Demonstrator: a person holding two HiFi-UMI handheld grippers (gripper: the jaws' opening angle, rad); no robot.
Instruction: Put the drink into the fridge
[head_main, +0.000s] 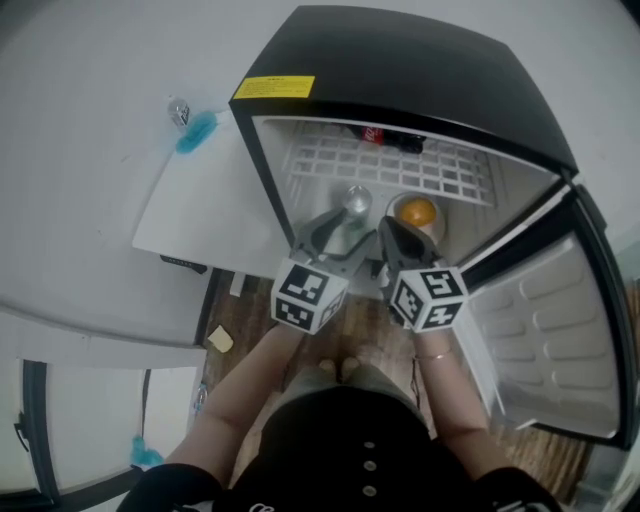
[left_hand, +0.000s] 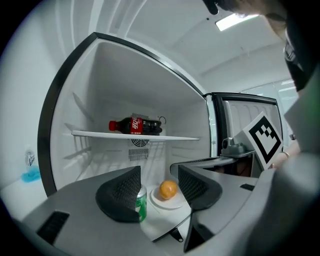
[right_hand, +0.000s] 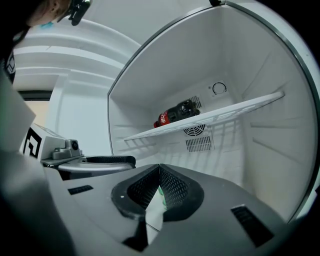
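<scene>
A green drink can (head_main: 357, 200) stands upright on the floor of the open black mini fridge (head_main: 420, 60), next to an orange (head_main: 417, 212) on a white plate (head_main: 396, 205). In the left gripper view the can (left_hand: 142, 202) shows just past the left jaw, apart from it, with the orange (left_hand: 168, 189) beyond the gap. My left gripper (left_hand: 159, 175) is open and holds nothing; it hovers at the fridge mouth (head_main: 335, 235). My right gripper (right_hand: 159, 169) is shut and empty, beside the left one (head_main: 400, 240). A sliver of the can (right_hand: 161, 196) shows behind its jaws.
A cola bottle (left_hand: 135, 125) lies on the wire shelf (right_hand: 225, 114) at the back. The fridge door (head_main: 545, 340) stands open at the right. A white cabinet top (head_main: 190, 215) at the left carries a blue thing (head_main: 197, 130). Wood floor lies below.
</scene>
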